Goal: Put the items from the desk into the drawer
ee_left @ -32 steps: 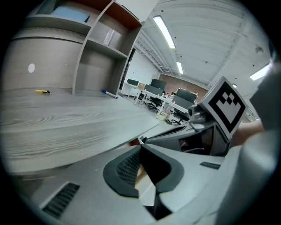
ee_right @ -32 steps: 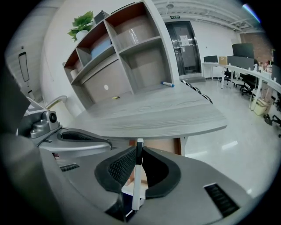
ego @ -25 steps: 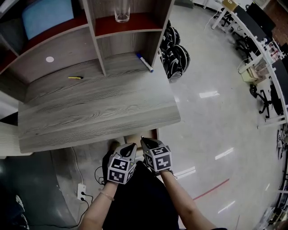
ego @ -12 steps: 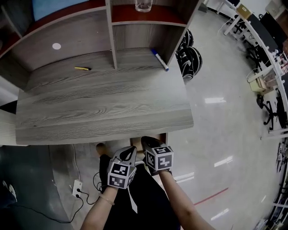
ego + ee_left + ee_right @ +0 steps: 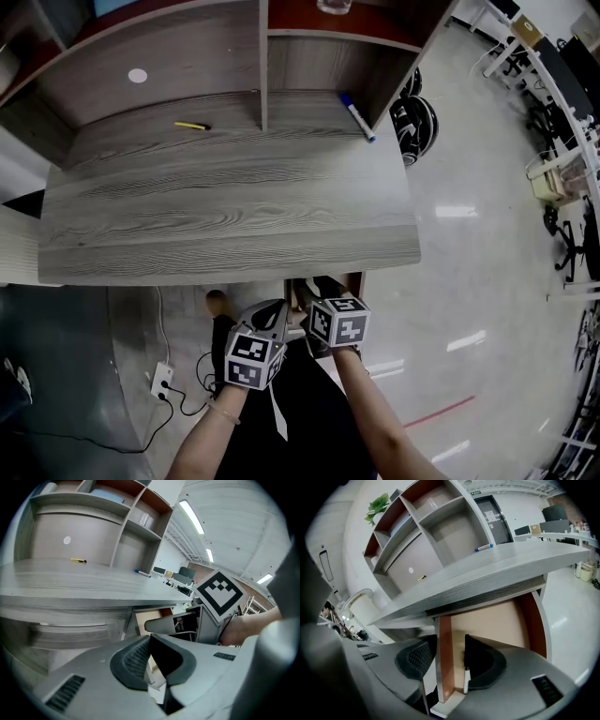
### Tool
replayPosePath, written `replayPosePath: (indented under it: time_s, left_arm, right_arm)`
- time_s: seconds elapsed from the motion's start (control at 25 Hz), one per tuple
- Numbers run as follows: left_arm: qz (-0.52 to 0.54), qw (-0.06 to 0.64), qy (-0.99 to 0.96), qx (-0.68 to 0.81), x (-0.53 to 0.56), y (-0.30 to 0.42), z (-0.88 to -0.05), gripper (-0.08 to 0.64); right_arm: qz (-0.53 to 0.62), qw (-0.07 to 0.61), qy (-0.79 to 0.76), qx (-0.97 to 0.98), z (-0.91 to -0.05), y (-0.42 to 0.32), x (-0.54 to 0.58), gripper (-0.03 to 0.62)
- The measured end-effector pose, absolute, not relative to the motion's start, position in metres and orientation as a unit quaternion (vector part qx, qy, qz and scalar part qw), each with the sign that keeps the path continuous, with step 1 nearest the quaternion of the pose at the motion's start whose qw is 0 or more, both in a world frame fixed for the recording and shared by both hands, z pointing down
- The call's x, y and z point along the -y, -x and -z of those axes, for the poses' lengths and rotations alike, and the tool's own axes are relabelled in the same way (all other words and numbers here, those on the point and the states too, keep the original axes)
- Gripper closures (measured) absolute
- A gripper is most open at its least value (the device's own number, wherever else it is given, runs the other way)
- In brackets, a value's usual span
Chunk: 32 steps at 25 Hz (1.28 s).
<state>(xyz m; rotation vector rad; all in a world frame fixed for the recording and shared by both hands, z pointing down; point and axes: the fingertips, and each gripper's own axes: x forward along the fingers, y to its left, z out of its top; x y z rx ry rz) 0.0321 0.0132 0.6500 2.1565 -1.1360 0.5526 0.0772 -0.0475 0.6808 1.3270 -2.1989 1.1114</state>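
Right tool point(image 5: 447, 648) spread, jaws just been opening, straddling the side wall of the open drawer point(image 5: 487, 620) under the surface point(image 5: 234, 216) at 6 o'clock. White pen point(image 5: 466, 680) inside the drawer, just beside its right jaw. Left tool point(image 5: 150, 639) pressed together, empty. On the surface: yellow pen point(image 5: 191, 125) at 11 o'clock, blue marker point(image 5: 356, 116) at 1 o'clock.

Grey wood-grain desk point(image 5: 225, 216), with a hutch at the back. Bears a yellow pen point(image 5: 191, 125) left of the upright divider point(image 5: 262, 66) and a blue-capped marker point(image 5: 357, 117) right of it, near the edge. Above, a glass point(image 5: 335, 5) on the red-brown shelf point(image 5: 300, 17). Below the front edge, an open drawer point(image 5: 492, 620) holding a white pen point(image 5: 465, 679).
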Motion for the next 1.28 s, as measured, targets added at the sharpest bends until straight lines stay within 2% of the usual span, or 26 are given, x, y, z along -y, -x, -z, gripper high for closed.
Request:
replayPosePath:
  time_s: [0.68,0.76,0.8,0.88,1.12,1.28]
  left_arm:
    - [-0.206,0.314,-0.822,0.427,-0.008,-0.048,-0.622,0.532]
    - [-0.201,0.315,-0.823,0.428,-0.009,-0.05,-0.617,0.532]
    - [-0.2,0.316,-0.823,0.428,-0.01,-0.051,-0.614,0.532]
    - [-0.2,0.316,-0.822,0.43,-0.013,-0.053,-0.609,0.532]
    - [-0.188,0.326,-0.82,0.432,-0.019,-0.058,-0.598,0.532]
    - [-0.19,0.321,-0.823,0.429,-0.02,-0.063,-0.589,0.532]
  right_arm:
    - [-0.411,0.141,-0.453,0.779,-0.653,-0.088,0.031,0.439]
    - [-0.412,0.138,-0.452,0.779,-0.648,-0.087,0.028,0.453]
    - [-0.41,0.136,-0.455,0.779,-0.645,-0.089,0.026,0.481]
    - [-0.402,0.13,-0.464,0.779,-0.635,-0.093,0.023,0.587]
    - [-0.393,0.082,-0.452,0.797,-0.601,-0.097,0.014,0.597]
    - [-0.372,0.074,-0.454,0.806,-0.579,-0.104,0.006,0.598]
